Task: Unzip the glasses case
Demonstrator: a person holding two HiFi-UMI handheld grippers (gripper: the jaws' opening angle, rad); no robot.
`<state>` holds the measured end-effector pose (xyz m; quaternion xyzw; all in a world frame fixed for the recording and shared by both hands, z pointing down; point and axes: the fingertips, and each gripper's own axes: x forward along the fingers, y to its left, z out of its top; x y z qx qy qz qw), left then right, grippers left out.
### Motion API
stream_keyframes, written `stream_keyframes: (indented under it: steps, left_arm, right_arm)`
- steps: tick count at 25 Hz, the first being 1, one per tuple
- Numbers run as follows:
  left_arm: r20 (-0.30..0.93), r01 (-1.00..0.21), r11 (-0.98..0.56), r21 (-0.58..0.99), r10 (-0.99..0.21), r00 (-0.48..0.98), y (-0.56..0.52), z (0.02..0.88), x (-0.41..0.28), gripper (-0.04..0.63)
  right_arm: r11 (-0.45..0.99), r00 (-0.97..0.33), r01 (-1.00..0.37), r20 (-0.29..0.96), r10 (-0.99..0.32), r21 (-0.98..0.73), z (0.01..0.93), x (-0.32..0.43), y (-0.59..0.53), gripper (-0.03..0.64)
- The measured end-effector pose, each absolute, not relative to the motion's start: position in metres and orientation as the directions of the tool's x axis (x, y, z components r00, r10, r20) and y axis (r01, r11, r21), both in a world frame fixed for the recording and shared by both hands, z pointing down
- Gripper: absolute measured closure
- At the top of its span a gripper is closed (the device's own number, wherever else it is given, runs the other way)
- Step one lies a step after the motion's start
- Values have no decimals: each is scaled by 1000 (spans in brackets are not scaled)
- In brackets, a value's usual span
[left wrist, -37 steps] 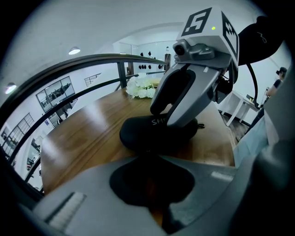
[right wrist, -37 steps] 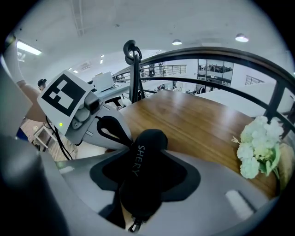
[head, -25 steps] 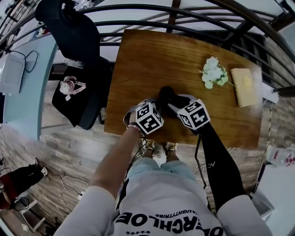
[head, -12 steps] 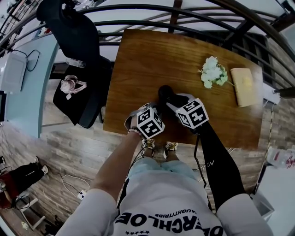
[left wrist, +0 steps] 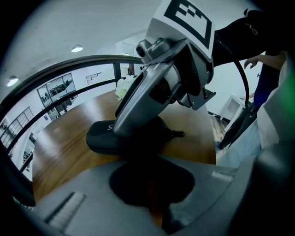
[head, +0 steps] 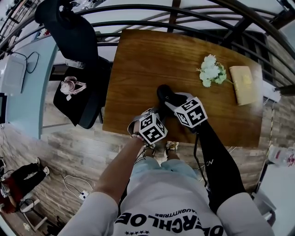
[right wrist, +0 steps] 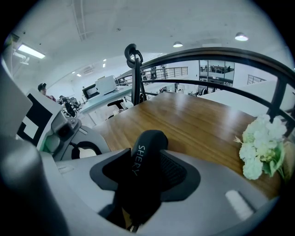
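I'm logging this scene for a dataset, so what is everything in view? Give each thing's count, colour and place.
table: one, brown wood, centre of the head view
glasses case: one, black, at the table's near edge, gripped
flower bunch: one, white with green, on the table's right part
flat item: one, tan, on the table right of the flower bunch
office chair: one, black, left of the table
railing: one, black, curving beyond the table
left gripper: one, grey with marker cube, jaws shut, just short of the glasses case
right gripper: one, grey with marker cube, jaws closed on the glasses case

Wooden table (head: pixel 152 60), black railing (right wrist: pixel 207 50)
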<state>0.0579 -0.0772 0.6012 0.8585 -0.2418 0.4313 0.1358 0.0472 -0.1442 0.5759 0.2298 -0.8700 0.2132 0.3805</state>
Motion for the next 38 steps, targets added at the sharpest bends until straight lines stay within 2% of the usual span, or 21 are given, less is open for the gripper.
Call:
stream_keyframes:
  steps: [12,15,19,22,24,28,31,35,38]
  left_arm:
    - [788,-522,-852,42,-293,541,-60,602,85,483]
    - [783,-510,-859,45,-287,552,-60,598,80,483]
    - [795,-483,-875,17,-281,538,-61,596,62,483]
    - [807,-485,-874,1,-286,516,-63,598,46,483]
    - [813,-498,-867,-8,-296,502,-66,598,34,483]
    - [826,-527,-848,-46,-329,458,-82,599,7,483]
    - [838,-556,-827,-87,-362,407,-101,598,-20,483]
    - [857,-571,-808,-143,-390,337,-123,601,-55,483]
    - [861,-577,-801,-159,-398,317,-132,602,-71,483]
  right_arm:
    - [806,-609,-561,755,-245,-191,574,45,-144,393]
    - [790,-613,-585,737,-283,-183,565,52,-148,391]
    - [707,-560,-691,730,-392,-151,559,91,-149,445]
    - [692,-492,-711,792,-361,-126,581,111,-126,471]
    - [716,-489,-683,819,-299,-147,593,106,-105,463]
    - [790,-570,-577,796,-206,-208,590,74,-83,454]
    - [843,-620,-508,755,-216,-176,573,50,-100,434]
    - [914,-660,-402,708,-252,-49,546,3,-138,412]
    - [946,-657,-324,713,-244,25,540,-36,-159,425]
